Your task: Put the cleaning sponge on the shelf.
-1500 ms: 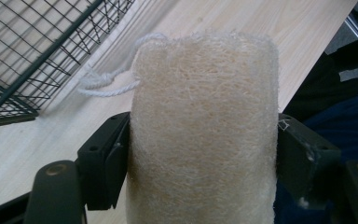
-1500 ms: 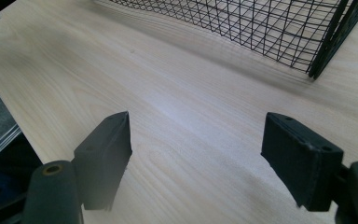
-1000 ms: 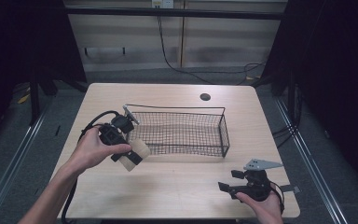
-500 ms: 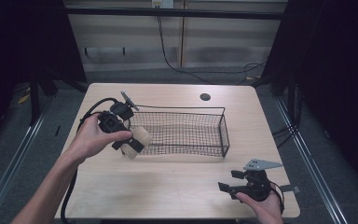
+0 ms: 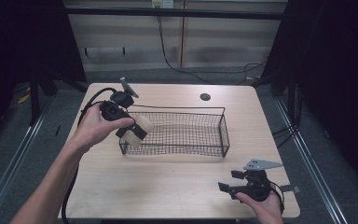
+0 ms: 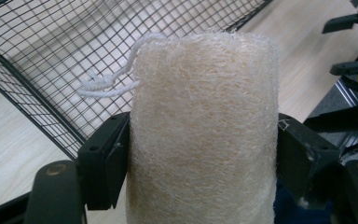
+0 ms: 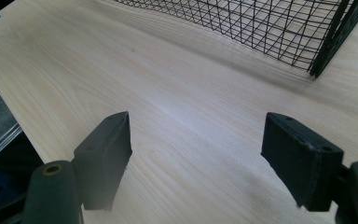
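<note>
A beige loofah roll point(image 6: 205, 135) with a white string loop point(image 6: 107, 81) sits clamped between the jaws of my left gripper point(image 5: 135, 130). In the high view the loofah point(image 5: 139, 128) hangs over the left end of a black wire basket point(image 5: 186, 112), just above its rim. The basket's mesh floor point(image 6: 74, 42) lies beneath it and looks bare. My right gripper point(image 5: 227, 188) rests low near the table's front right corner, open, with its jaws wide apart over bare wood point(image 7: 196, 140). The basket's near corner point(image 7: 326, 51) is ahead of it.
The light wooden table point(image 5: 168, 182) has a round dark cable hole point(image 5: 205, 97) at the back, behind the basket. A black cable point(image 5: 89, 101) trails from the left gripper toward the table's left edge. Dark floor and metal rails surround the table.
The left gripper has carried the loofah up and to the right, from beside the basket's left front corner to over its left end. The right gripper has stayed put.
</note>
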A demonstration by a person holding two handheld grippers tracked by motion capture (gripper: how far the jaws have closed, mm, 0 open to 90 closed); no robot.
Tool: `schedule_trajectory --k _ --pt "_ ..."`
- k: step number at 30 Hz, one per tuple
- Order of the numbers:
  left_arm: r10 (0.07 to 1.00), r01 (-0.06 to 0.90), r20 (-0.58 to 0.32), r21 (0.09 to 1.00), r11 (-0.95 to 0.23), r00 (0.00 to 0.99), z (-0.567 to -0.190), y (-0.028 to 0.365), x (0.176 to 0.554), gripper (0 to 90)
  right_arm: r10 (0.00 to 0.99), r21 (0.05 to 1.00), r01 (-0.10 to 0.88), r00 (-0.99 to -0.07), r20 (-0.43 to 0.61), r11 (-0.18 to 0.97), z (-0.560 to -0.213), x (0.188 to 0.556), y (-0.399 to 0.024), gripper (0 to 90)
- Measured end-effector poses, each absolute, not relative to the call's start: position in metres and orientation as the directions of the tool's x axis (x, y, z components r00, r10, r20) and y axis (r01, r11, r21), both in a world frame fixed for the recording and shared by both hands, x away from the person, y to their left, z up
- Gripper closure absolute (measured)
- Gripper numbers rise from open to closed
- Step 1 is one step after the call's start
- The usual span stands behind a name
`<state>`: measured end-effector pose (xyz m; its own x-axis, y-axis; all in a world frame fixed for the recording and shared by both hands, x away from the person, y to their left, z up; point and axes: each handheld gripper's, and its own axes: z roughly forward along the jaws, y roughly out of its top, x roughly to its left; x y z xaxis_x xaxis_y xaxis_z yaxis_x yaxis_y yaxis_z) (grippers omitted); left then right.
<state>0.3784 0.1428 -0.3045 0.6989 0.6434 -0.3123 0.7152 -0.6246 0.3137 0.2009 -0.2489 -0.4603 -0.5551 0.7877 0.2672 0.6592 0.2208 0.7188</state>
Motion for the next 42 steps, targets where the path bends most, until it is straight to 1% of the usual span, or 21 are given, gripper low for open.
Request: schedule_trajectory --k 7,17,19,23,31,32,37,39,40,42 --pt "0.676 0.740 -0.302 0.293 -0.605 0.673 -0.306 0.138 0.388 26.3 0.787 0.719 0.658 -0.556 0.268 0.221 -0.460 0.201 -0.249 24.0" --pt "0.715 0.772 -0.295 0.299 -0.561 0.634 -0.303 0.134 0.398 26.3 0.784 0.720 0.657 -0.561 0.266 0.226 -0.460 0.201 -0.249 24.0" --pt "0.726 0.779 -0.286 0.300 -0.551 0.625 -0.303 0.133 0.400 26.3 0.785 0.719 0.657 -0.560 0.265 0.226 -0.461 0.201 -0.249 24.0" --pt "0.770 0.797 -0.227 0.284 -0.533 0.596 -0.303 0.132 0.405 26.3 0.787 0.717 0.660 -0.557 0.266 0.225 -0.461 0.201 -0.249 24.1" --pt "0.802 0.825 -0.215 0.251 -0.506 0.557 -0.310 0.130 0.413 26.3 0.787 0.715 0.660 -0.559 0.262 0.230 -0.461 0.201 -0.249 24.3" --pt "0.818 0.839 -0.209 0.241 -0.488 0.536 -0.313 0.130 0.416 26.3 0.786 0.715 0.660 -0.560 0.263 0.231 -0.461 0.201 -0.249 24.3" --pt "0.839 0.859 -0.209 0.234 -0.455 0.502 -0.321 0.129 0.420 26.3 0.785 0.714 0.660 -0.561 0.263 0.233 -0.461 0.201 -0.249 24.3" --pt "0.858 0.873 -0.190 0.219 -0.436 0.477 -0.326 0.128 0.423 26.3 0.785 0.713 0.661 -0.560 0.263 0.233 -0.461 0.201 -0.249 24.2" --pt "0.880 0.891 -0.178 0.214 -0.401 0.439 -0.329 0.129 0.426 26.3 0.785 0.713 0.661 -0.561 0.262 0.234 -0.461 0.201 -0.248 24.2" --pt "0.886 0.896 -0.174 0.206 -0.393 0.429 -0.331 0.128 0.426 26.3 0.785 0.713 0.661 -0.561 0.262 0.234 -0.461 0.201 -0.248 24.2"
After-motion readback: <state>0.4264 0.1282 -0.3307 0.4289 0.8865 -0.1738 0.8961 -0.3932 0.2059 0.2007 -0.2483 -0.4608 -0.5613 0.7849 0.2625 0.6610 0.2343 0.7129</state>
